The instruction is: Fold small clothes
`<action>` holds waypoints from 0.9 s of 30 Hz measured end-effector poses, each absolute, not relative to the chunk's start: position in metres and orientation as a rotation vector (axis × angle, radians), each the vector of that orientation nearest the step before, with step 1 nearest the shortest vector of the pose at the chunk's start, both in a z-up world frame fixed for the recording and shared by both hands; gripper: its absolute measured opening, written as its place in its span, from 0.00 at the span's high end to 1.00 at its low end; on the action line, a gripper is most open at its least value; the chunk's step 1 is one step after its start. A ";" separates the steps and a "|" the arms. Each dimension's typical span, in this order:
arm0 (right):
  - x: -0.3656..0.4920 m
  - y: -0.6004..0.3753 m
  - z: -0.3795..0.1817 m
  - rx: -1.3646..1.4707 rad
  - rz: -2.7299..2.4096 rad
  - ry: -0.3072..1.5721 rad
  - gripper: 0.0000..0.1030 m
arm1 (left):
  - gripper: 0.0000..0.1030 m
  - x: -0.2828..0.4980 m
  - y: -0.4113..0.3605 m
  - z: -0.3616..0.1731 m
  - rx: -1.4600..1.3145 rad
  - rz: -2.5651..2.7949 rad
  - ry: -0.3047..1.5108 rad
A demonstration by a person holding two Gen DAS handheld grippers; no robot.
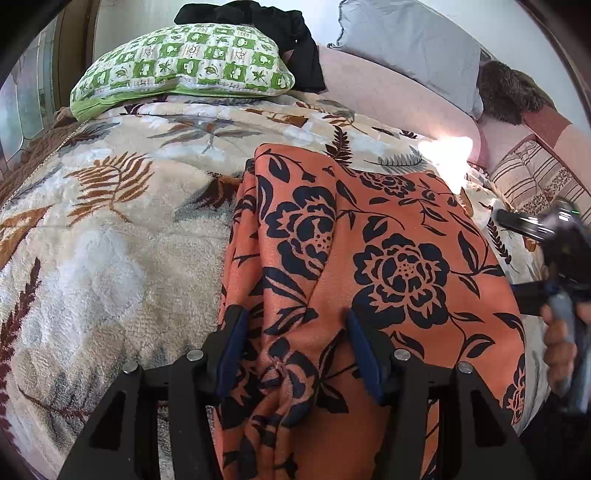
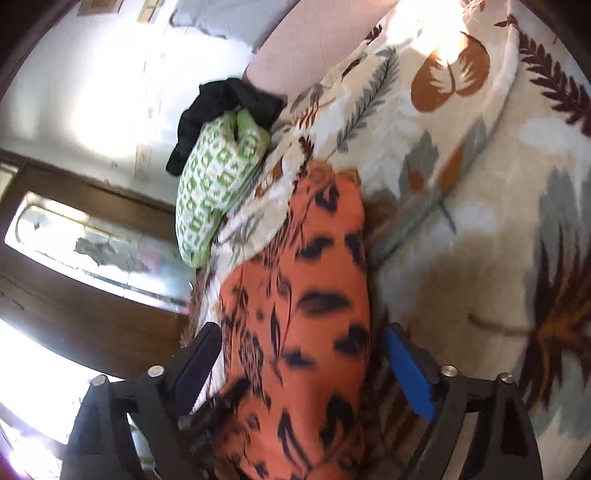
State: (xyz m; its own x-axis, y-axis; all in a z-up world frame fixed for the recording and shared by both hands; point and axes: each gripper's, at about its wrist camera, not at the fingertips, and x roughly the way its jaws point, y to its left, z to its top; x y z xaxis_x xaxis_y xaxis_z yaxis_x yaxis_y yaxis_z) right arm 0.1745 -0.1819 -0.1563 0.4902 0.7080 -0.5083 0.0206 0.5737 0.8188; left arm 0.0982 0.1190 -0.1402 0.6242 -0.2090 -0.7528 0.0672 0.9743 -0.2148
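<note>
An orange garment with a black flower print (image 1: 369, 266) lies on a leaf-patterned blanket (image 1: 110, 229) on the bed. My left gripper (image 1: 295, 325) is open, its blue-padded fingers straddling a bunched fold at the garment's near edge. My right gripper (image 2: 301, 343) is open too, its fingers on either side of the orange garment (image 2: 306, 295), which looks blurred in the right wrist view. The right gripper and the hand holding it also show at the right edge of the left wrist view (image 1: 554, 258).
A green-and-white patterned pillow (image 1: 184, 66) with a black cloth (image 1: 280, 33) behind it lies at the bed's far end. A grey pillow (image 1: 413, 48), a brown furry item (image 1: 513, 92) and striped bedding (image 1: 535, 177) lie at the far right. A window (image 2: 92, 240) sits beside the bed.
</note>
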 end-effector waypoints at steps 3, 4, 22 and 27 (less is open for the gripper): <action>0.204 -0.177 -0.173 0.930 0.502 1.068 0.70 | 0.44 0.098 0.120 -0.140 -0.173 -0.163 0.884; 0.202 -0.171 -0.161 0.846 0.498 1.047 0.70 | 0.44 0.098 0.122 -0.141 -0.177 -0.165 0.885; 0.111 -0.158 -0.091 0.677 0.537 0.873 0.17 | 0.57 0.041 0.165 -0.123 -0.443 -0.208 0.933; 0.093 -0.125 -0.105 0.620 0.617 0.955 0.17 | 0.85 0.040 0.176 -0.149 -0.558 -0.184 1.046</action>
State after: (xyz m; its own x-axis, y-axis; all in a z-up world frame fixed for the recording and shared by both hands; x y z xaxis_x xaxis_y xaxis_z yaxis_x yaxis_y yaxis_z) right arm 0.0929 -0.1246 -0.1050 0.4388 0.7153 -0.5439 -0.2015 0.6682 0.7162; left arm 0.0397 0.1755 -0.1488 0.5008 -0.4013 -0.7669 -0.1156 0.8471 -0.5187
